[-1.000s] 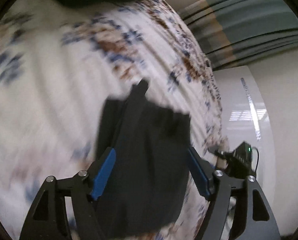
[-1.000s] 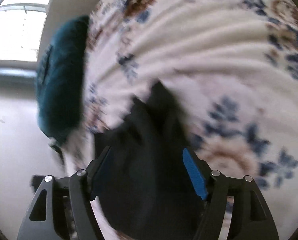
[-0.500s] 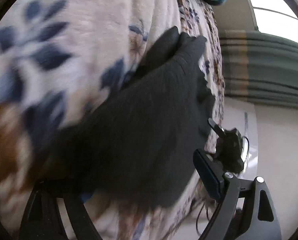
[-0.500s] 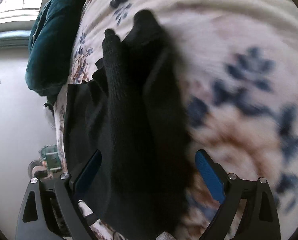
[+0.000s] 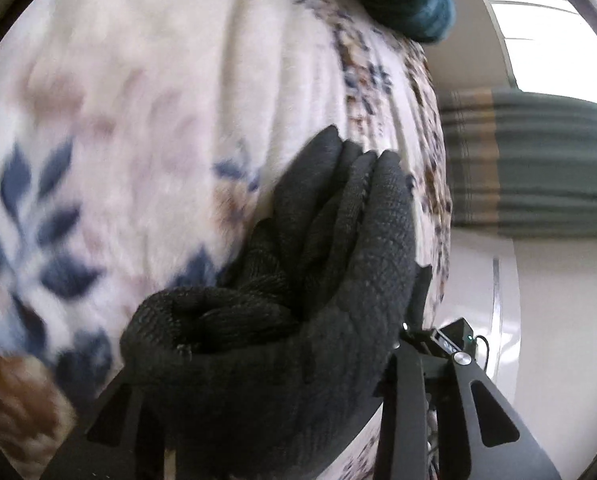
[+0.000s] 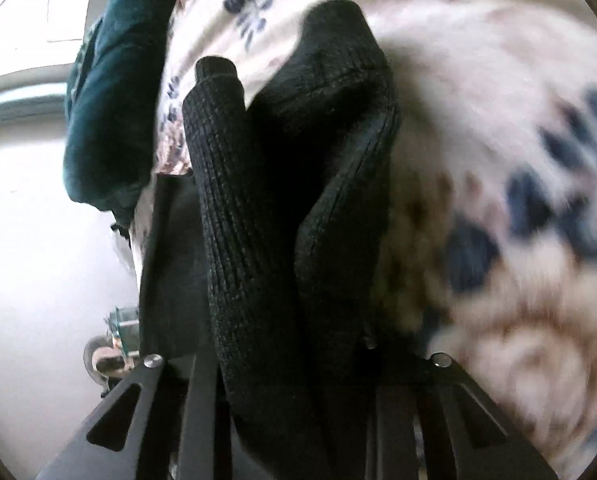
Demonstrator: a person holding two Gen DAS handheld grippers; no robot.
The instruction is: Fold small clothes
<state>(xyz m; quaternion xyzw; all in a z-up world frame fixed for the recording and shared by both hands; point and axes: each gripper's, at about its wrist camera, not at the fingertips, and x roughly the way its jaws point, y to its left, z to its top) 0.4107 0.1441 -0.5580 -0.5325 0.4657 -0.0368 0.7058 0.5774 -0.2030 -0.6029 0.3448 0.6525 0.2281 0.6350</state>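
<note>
Black knit garment [image 5: 338, 280]: bunched on floral blanket [image 5: 138, 120], filling my left claw [image 5: 258, 380] and right claw [image 6: 294, 360]; grip state unreadable, fingertips covered.

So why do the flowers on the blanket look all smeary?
Left wrist view: the flowery blanket is smeared by motion blur, while the black knit garment looks sharp. Right wrist view: the same, and the window glares white.
</note>
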